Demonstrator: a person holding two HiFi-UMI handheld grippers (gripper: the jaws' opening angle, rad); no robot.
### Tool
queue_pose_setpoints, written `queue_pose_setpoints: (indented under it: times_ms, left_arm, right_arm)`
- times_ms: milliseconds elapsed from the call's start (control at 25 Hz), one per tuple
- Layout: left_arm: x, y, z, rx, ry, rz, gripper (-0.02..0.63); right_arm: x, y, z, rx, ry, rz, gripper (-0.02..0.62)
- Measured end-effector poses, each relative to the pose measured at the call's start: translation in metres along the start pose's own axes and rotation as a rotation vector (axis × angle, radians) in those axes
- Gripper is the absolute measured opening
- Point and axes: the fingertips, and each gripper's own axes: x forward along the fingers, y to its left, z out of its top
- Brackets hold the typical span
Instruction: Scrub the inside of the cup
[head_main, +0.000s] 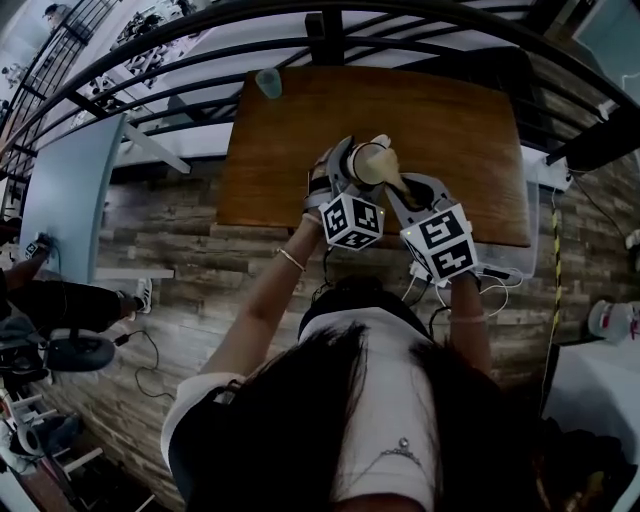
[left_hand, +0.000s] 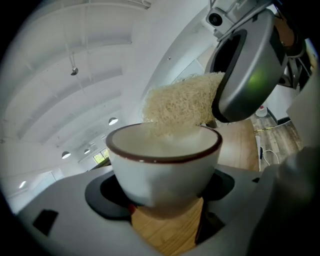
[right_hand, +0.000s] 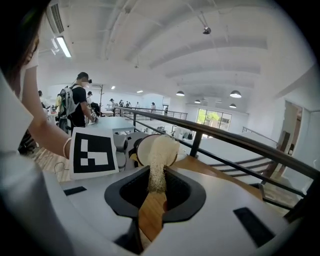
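Note:
A white cup (left_hand: 162, 165) with a dark red rim is gripped by its body between the jaws of my left gripper (left_hand: 162, 192), raised above the wooden table (head_main: 450, 120). A pale fibrous scrubber (left_hand: 182, 105) rests at the cup's mouth, its lower end inside the rim. My right gripper (right_hand: 156, 192) is shut on the scrubber (right_hand: 157, 167) and points it into the cup (right_hand: 145, 150). In the head view both grippers meet over the table's near edge, the left gripper (head_main: 345, 170) holding the cup (head_main: 368, 162) and the right gripper (head_main: 400, 185) beside it.
A light blue tumbler (head_main: 268, 83) stands at the table's far left corner. A black railing (head_main: 400, 20) runs behind the table. White cables (head_main: 500, 280) hang at the table's near right. Several people (right_hand: 80, 105) stand in the background.

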Motion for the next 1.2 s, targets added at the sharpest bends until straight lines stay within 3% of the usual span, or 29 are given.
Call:
queue_pose_setpoints:
  times_ms: [360,840,1200]
  left_arm:
    - [-0.009,0.0,0.01,0.187,-0.028,0.046,0.403]
    - [-0.011,-0.013,0.014,0.369,-0.079,0.077,0.403]
    - [-0.019,-0.021,0.016,0.388,-0.083,0.05,0.405]
  right_arm:
    - [0.005,0.016,-0.004,-0.005,0.097,0.082,0.08]
    - [0.002,0.024,-0.015,0.052,0.208,0.177,0.08]
    - [0.003,0.036,-0.016,0.173,0.234,0.293,0.08]
